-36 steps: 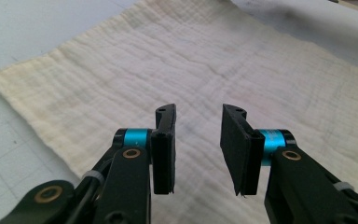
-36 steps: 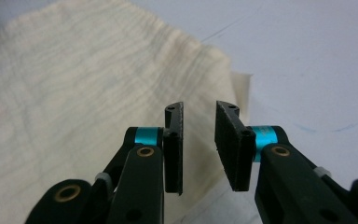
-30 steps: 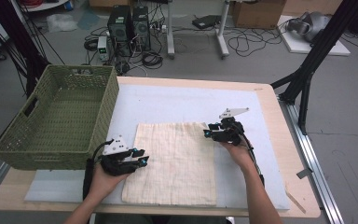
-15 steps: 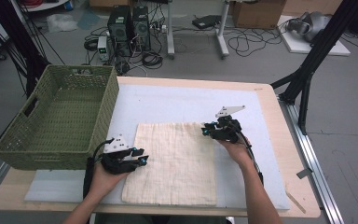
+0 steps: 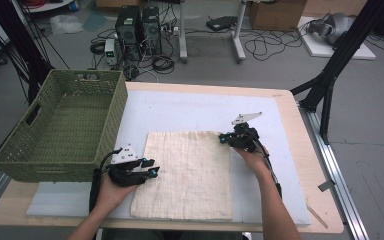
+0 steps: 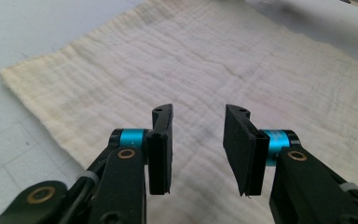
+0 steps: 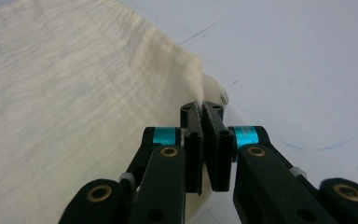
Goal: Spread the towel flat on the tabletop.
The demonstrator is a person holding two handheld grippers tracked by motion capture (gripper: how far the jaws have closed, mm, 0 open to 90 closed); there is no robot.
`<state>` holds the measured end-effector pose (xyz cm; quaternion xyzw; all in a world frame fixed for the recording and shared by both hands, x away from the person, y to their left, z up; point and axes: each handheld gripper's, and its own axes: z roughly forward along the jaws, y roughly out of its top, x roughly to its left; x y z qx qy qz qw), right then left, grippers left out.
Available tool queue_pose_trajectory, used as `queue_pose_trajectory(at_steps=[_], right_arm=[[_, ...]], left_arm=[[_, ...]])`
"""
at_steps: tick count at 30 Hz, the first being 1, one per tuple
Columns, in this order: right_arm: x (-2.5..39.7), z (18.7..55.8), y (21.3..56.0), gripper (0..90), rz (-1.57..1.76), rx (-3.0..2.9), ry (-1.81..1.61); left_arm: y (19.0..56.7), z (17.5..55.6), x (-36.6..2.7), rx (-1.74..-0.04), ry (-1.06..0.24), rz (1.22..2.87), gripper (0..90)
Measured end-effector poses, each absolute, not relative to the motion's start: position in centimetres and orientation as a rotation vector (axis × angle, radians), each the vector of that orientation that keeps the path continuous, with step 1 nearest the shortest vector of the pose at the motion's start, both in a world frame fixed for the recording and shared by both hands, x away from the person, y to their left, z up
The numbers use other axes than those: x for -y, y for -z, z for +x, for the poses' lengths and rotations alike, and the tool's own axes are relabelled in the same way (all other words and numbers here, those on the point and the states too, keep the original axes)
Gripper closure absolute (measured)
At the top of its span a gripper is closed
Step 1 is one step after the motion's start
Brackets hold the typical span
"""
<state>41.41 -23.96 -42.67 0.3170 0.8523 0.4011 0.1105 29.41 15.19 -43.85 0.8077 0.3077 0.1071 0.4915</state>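
A cream waffle-weave cloth lies flat on the pale mat in the middle of the table. My left gripper hovers at the cloth's left edge, open, with bare cloth showing between its jaws. My right gripper is at the cloth's far right corner. In the right gripper view its jaws are shut on that corner of the cloth, which lifts into a small peak at the gripper.
A green wicker basket stands empty on the table's left side, close to my left hand. The wooden table edge runs along the right. Cables, computer towers and a black stand are on the floor beyond.
My left gripper has shifted slightly right onto the cloth's left edge. The right gripper has stayed at the far right corner.
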Motion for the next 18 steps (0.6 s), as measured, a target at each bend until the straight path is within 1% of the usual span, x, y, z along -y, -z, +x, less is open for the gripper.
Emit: queue_pose_trajectory(at_steps=[1,2,3,9,14,18], right_arm=[[23.8,41.2,42.3,86.6,0.908,-2.493,-1.172],[23.7,40.8,42.0,82.3,0.892,-2.485,-1.165],[23.4,40.6,41.8,73.5,0.887,-2.476,-1.165],[21.8,39.3,41.2,73.5,0.761,-2.543,-1.245],[23.3,40.2,41.6,75.6,0.884,-2.510,-1.279],[23.6,40.6,42.6,76.5,0.921,-2.533,-1.149]], left_arm=[[43.9,29.4,-15.2,-0.748,-0.260,1.959,62.6],[43.9,29.4,-15.2,-0.749,-0.259,1.959,62.6],[43.9,29.3,-15.2,-0.749,-0.259,1.958,62.4],[43.8,29.2,-15.3,-0.752,-0.261,1.952,61.5],[43.8,29.3,-15.3,-0.755,-0.260,1.950,60.9],[43.8,29.3,-15.3,-0.759,-0.262,1.949,60.5]])
